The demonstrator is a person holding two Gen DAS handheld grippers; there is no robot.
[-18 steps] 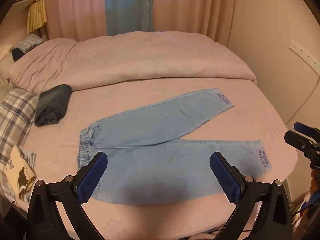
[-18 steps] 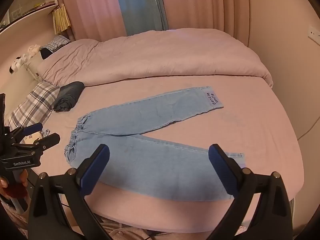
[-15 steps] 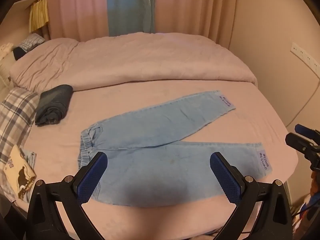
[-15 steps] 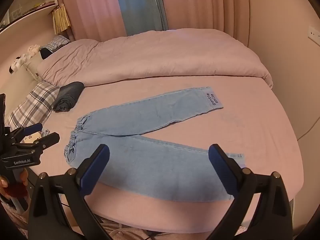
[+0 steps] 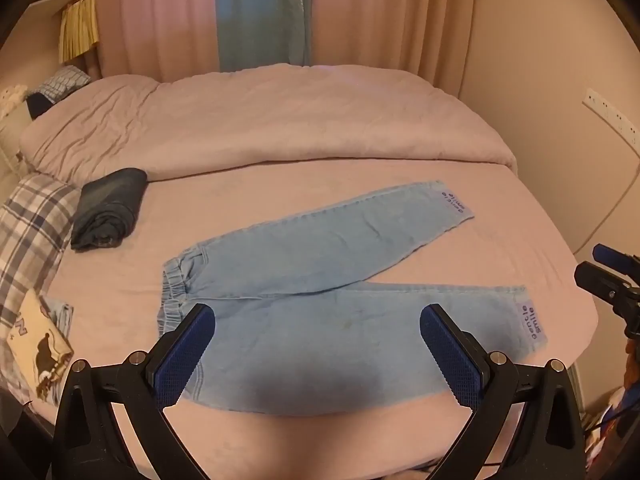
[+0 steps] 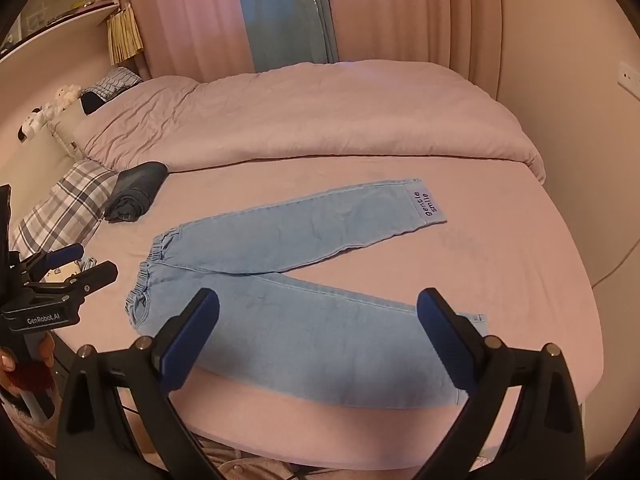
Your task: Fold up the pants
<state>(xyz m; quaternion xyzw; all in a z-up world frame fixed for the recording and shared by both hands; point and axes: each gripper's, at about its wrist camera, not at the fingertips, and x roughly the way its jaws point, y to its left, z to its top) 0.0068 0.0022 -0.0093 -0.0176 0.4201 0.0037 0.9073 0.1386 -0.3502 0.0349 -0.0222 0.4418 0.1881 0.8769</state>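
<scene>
Light blue denim pants [image 5: 320,280] [image 6: 292,280] lie flat on the pink bed, waistband to the left, the two legs spread apart in a V toward the right. Each cuff carries a "gentle smile" patch [image 6: 425,204]. My left gripper [image 5: 316,340] hangs open above the near leg, nothing between its blue pads. My right gripper [image 6: 318,332] is also open and empty, held above the near leg. Each gripper shows at the edge of the other's view: the right gripper [image 5: 608,276] at the right, the left gripper [image 6: 72,268] at the left.
A rolled dark garment [image 5: 110,212] lies at the left of the bed [image 5: 532,236]. A plaid pillow [image 5: 28,220] and a printed cloth [image 5: 36,336] sit at the left edge. A bunched pink duvet [image 5: 260,120] covers the far half. A wall stands close on the right.
The left wrist view has shifted slightly, so the pants sit a little lower in it. The right wrist view is nearly unchanged. Both grippers stay open.
</scene>
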